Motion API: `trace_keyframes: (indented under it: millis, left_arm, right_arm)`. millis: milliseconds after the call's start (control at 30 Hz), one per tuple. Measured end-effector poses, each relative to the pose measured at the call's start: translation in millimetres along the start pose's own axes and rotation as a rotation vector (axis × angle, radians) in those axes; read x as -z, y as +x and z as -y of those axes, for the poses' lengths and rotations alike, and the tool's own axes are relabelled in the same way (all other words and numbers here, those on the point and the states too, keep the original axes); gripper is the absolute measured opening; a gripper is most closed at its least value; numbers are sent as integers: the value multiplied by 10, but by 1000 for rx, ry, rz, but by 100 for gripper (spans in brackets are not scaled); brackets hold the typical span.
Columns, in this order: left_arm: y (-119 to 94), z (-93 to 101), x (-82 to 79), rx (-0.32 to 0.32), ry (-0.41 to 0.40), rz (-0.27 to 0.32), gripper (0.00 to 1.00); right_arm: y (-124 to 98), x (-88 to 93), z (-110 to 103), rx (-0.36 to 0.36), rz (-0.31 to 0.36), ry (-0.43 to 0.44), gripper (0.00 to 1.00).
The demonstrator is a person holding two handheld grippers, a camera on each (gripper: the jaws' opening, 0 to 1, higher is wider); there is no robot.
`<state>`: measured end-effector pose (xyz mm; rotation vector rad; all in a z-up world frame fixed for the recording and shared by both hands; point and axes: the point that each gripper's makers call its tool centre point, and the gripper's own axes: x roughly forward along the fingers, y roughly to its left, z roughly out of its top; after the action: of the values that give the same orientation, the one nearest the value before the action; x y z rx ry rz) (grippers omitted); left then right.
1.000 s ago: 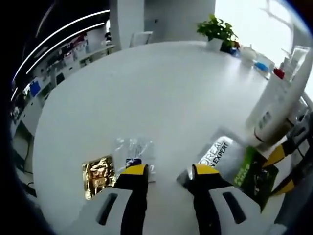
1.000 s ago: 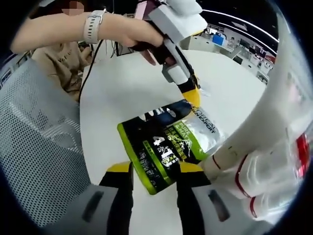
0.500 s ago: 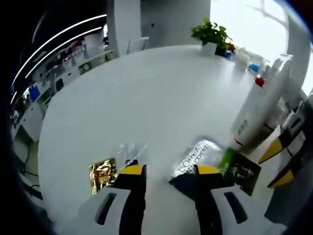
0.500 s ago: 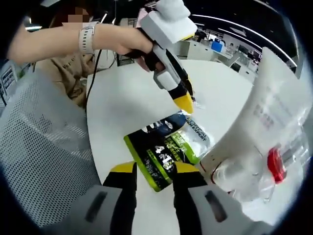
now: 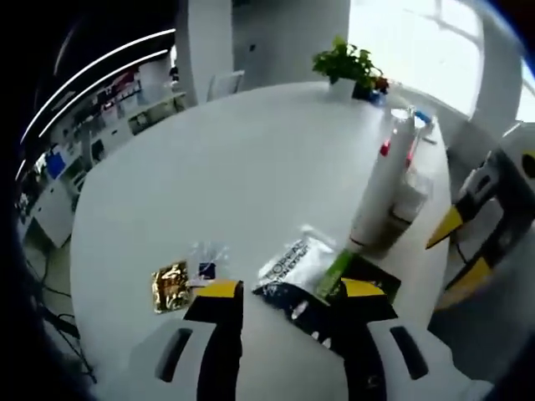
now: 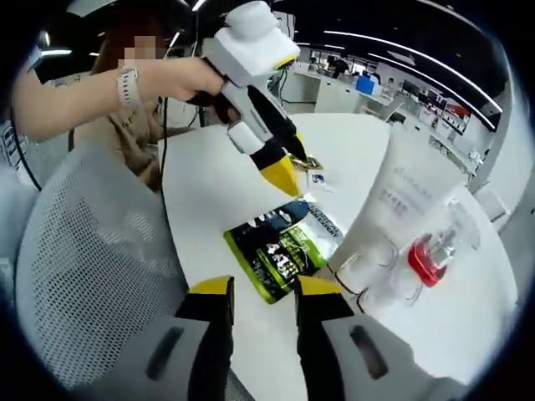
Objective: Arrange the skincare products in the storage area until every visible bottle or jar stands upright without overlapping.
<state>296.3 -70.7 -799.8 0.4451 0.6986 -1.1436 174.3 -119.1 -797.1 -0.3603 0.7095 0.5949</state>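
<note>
My left hand-held gripper point(image 5: 282, 294) hangs released above the tabletop point(image 5: 251, 167); my right hand-held gripper point(image 6: 263, 290) is released too, empty. The green pouch point(image 6: 280, 246) lies flat just beyond my right jaws at 12 o'clock. The white tube point(image 6: 393, 209) stands cap-down at 2 o'clock beside a clear bottle point(image 6: 430, 255) with a red part. I judge the pouch soft, light and slippery, best pinched at its sealed edge. The tube looks tippy; grip it low, near the cap.
</note>
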Motion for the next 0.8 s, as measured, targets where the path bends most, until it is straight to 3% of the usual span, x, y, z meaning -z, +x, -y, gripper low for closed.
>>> trace_keyframes:
  millis: [167,467,800]
  left_arm:
    - [-122,46,-47,10,0,7,46]
    - [-348,239,8,17,8,6,58]
    - [-532,332,84,12,31,-9,67]
  right_arm:
    - [-226,-59,91,23,37,35,32]
    - [-565,-18,260,87,67,66,43]
    - [-716,15,470,133,104,133,57]
